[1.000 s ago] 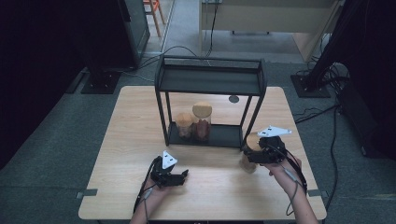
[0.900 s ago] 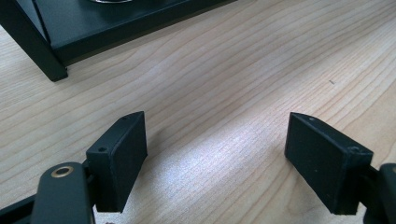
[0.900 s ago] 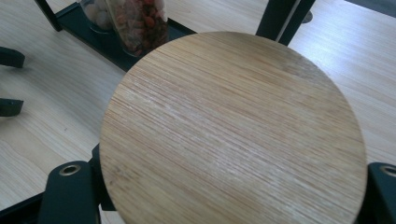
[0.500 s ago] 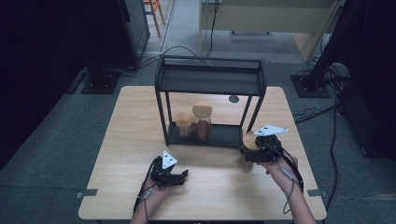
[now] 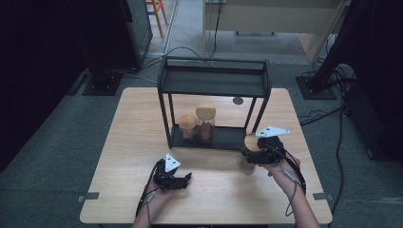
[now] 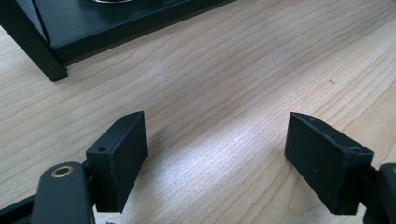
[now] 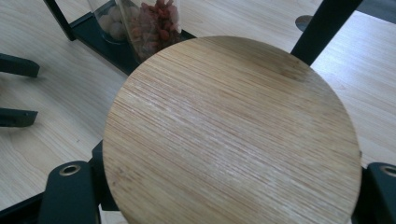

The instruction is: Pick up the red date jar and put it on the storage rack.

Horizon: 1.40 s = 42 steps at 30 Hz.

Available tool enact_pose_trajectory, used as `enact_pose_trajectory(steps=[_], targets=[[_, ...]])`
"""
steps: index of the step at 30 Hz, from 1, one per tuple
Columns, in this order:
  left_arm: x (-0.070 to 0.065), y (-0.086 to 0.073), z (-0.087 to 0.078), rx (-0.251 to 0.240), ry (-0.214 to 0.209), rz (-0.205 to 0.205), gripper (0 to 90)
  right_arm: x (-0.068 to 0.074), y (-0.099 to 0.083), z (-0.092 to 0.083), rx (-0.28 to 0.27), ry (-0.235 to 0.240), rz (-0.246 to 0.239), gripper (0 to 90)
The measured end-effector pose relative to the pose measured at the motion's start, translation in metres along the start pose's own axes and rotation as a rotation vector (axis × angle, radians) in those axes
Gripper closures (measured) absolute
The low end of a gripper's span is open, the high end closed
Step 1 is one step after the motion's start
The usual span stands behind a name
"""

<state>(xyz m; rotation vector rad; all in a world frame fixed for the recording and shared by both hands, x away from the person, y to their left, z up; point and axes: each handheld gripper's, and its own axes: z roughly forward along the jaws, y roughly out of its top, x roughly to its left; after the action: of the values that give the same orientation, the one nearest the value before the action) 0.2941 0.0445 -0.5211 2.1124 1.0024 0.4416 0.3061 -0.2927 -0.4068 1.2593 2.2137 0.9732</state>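
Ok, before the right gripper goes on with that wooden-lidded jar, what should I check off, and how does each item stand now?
1. Right gripper around the jar below its lid: ok.
2. Jar clear of the table: cannot tell.
3. Room on the lower shelf right of the two jars: ok.
4. Shelf post near the held jar: not ok, close.
5. Left gripper open, out of the way: ok.

Lighting: even overhead, table [image 5: 142,123] bright, surroundings dark; soft shadows; mild sheen on wood; high view slightly soft.
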Motion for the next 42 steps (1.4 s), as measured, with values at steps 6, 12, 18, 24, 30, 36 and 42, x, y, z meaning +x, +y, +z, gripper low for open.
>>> enact_pose_trajectory(steps=[6, 12, 18, 24, 30, 36, 42], targets=[[0.0, 0.0, 0.0, 0.0, 0.001, 0.001, 21.4, 0.001, 0.003, 0.001, -0.002, 0.004, 0.0, 24.9], [0.0, 0.0, 0.0, -0.001, 0.001, 0.0, 21.4, 0.004, 0.007, 0.003, -0.001, 0.007, -0.01, 24.9], [0.0, 0.0, 0.0, -0.002, 0.0, -0.001, 21.4, 0.006, 0.011, 0.005, 0.001, 0.009, -0.016, 24.9], [0.0, 0.0, 0.0, -0.003, -0.001, -0.002, 21.4, 0.008, 0.012, 0.007, -0.003, 0.01, -0.016, 24.9], [0.0, 0.0, 0.0, -0.003, -0.002, -0.002, 21.4, 0.01, 0.012, 0.01, -0.008, 0.015, -0.013, 24.9], [0.001, 0.0, 0.0, -0.002, -0.003, -0.003, 21.4, 0.011, 0.015, 0.012, -0.01, 0.016, -0.015, 25.0], [0.001, 0.0, 0.0, -0.003, -0.004, -0.003, 21.4, 0.013, 0.018, 0.015, -0.011, 0.017, -0.017, 25.0]])
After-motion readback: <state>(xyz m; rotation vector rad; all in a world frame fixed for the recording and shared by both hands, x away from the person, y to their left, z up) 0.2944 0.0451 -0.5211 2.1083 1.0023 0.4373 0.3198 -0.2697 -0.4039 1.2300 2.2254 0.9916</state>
